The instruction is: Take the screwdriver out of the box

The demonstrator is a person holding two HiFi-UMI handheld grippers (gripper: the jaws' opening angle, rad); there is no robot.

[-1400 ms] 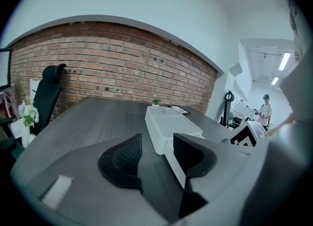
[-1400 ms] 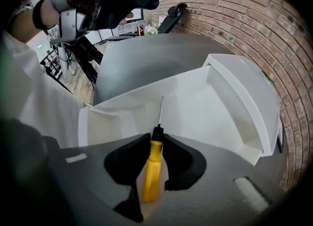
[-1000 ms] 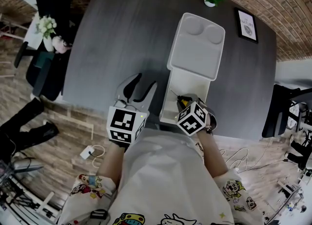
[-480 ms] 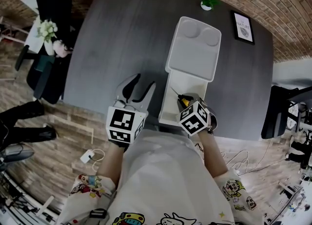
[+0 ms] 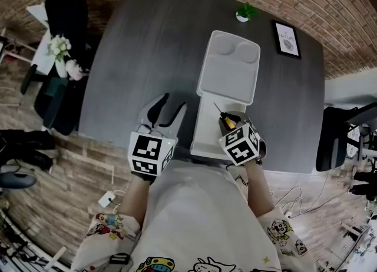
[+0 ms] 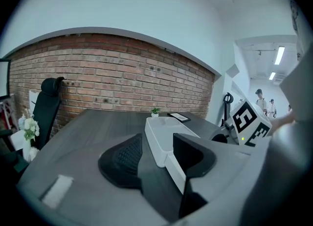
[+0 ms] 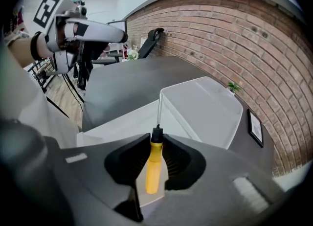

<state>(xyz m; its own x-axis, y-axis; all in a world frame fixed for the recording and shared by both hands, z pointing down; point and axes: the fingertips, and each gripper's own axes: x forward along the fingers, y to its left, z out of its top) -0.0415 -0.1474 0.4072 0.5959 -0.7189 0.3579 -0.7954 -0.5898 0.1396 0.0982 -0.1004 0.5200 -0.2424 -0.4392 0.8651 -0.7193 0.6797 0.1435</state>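
Screwdriver [image 7: 153, 166]: yellow handle pinched between the 2 pads of the right gripper [image 7: 156, 141], thin metal shaft pointing out past them, above the open white box [image 5: 203, 130].
Right gripper: partly closed, pressing on the handle.
Change: over the last second it has lifted slightly with the screwdriver, with the same grip.
Left gripper [image 6: 156, 156]: jaws wide apart, empty, over the dark table [image 5: 135, 47] just left of the box, hardly moved.
Views: the right gripper view shows the pad contact. The head view shows only a yellow glimpse beyond the marker cube [image 5: 240, 144].

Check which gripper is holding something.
The right gripper, shut on the yellow-handled screwdriver; the left gripper is open and empty.
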